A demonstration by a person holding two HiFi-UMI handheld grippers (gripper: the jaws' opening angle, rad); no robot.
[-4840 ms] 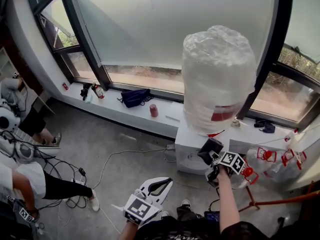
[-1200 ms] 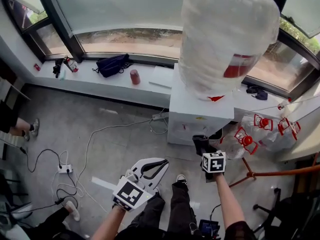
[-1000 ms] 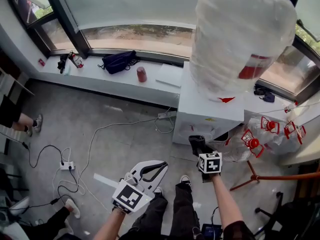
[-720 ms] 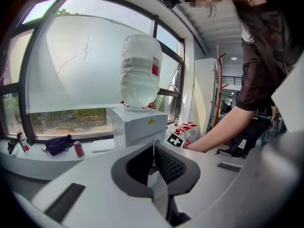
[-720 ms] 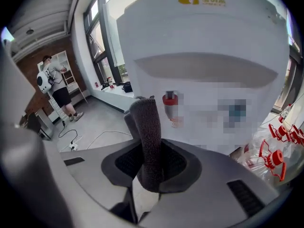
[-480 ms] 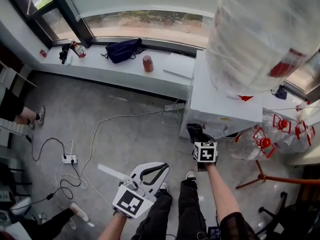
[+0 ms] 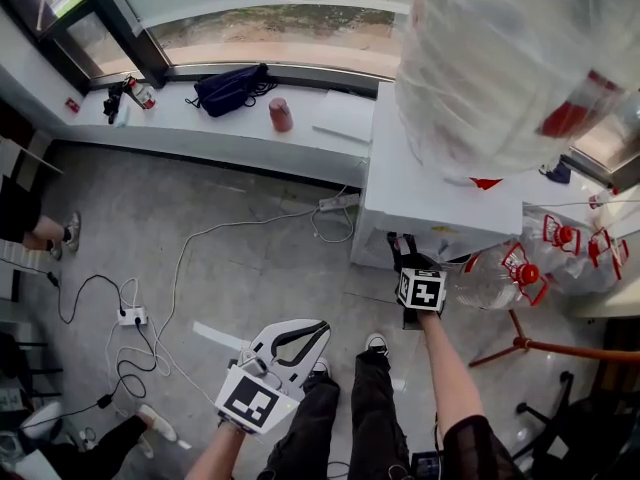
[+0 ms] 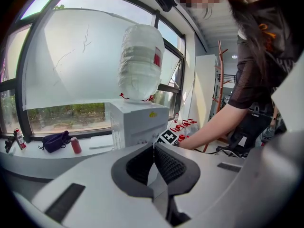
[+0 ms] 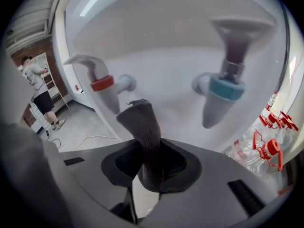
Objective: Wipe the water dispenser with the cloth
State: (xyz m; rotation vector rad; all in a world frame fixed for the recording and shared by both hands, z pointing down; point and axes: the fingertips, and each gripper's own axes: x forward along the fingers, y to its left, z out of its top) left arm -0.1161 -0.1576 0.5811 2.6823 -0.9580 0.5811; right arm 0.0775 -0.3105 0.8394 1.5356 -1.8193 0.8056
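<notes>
Right gripper view: right tool (image 9: pixel 151 167) clamps cloth (image 9: pixel 142 127) near water dispenser (image 9: pixel 166 42); left tool (image 8: pixel 153 163) closed, apart

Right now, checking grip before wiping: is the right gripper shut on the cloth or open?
Shut: the right gripper pinches the dark cloth, which stands up between its fingers.

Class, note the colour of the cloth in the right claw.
Dark grey; the cloth shows best in the right gripper view.

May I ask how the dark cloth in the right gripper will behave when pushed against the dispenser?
The cloth looks soft and fuzzy, so it will probably fold against the water dispenser rather than push stiffly. Its tip curls over above the right gripper, suggesting it is light and floppy.
</notes>
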